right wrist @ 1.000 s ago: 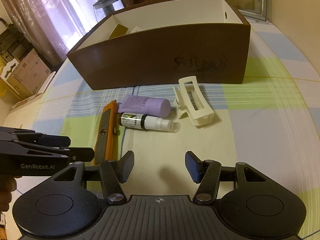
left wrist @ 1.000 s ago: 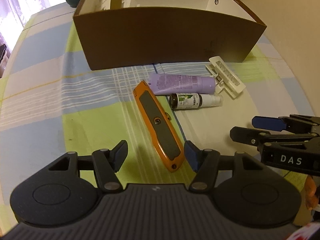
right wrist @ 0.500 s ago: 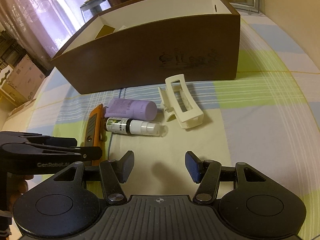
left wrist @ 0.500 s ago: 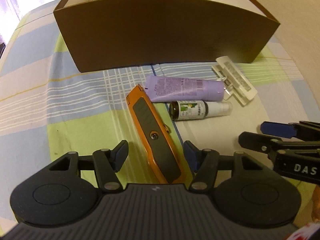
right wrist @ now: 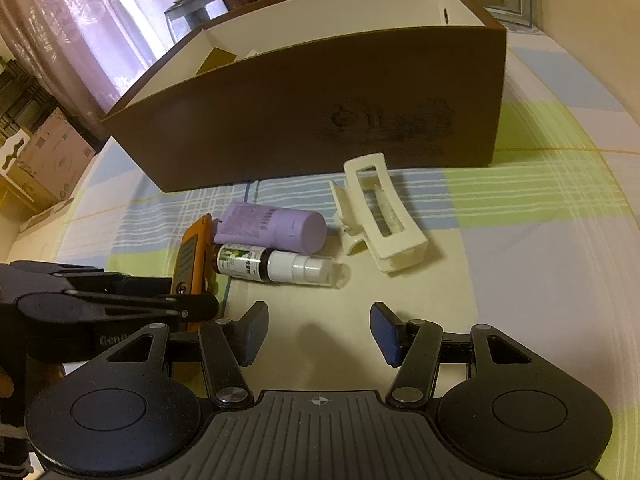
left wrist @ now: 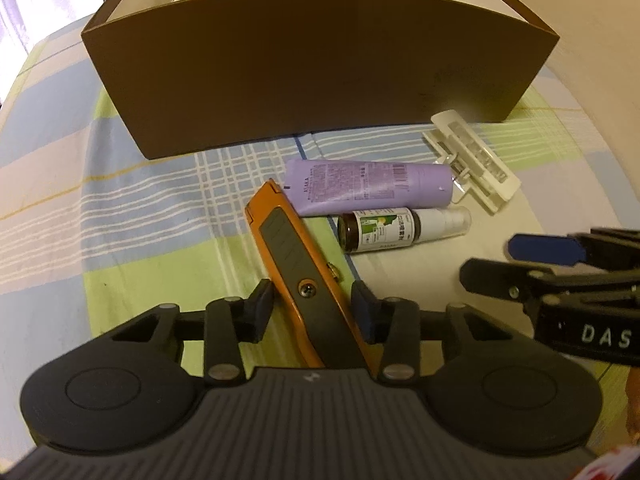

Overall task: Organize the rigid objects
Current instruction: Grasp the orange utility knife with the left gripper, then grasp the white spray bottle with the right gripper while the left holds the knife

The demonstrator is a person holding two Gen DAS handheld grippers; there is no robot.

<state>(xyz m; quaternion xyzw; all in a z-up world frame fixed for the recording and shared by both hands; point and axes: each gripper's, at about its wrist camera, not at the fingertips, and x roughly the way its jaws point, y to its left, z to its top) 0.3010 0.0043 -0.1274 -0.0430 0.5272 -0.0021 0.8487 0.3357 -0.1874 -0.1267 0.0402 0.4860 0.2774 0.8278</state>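
Four items lie on a checked cloth [right wrist: 540, 240] before curtains [right wrist: 60, 40].

Both tools [left wrist: 313, 304] [right wrist: 319, 330] spread wide

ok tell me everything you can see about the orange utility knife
The utility knife has an orange body, metal by its look, with a dark grey ribbed grip inset and a screw at mid-body. It lies flat on the checked cloth, slanted, nose toward the brown box. Its rear sits between the left gripper fingers, which are closing in; contact is unclear. The purple tube lies against its nose.
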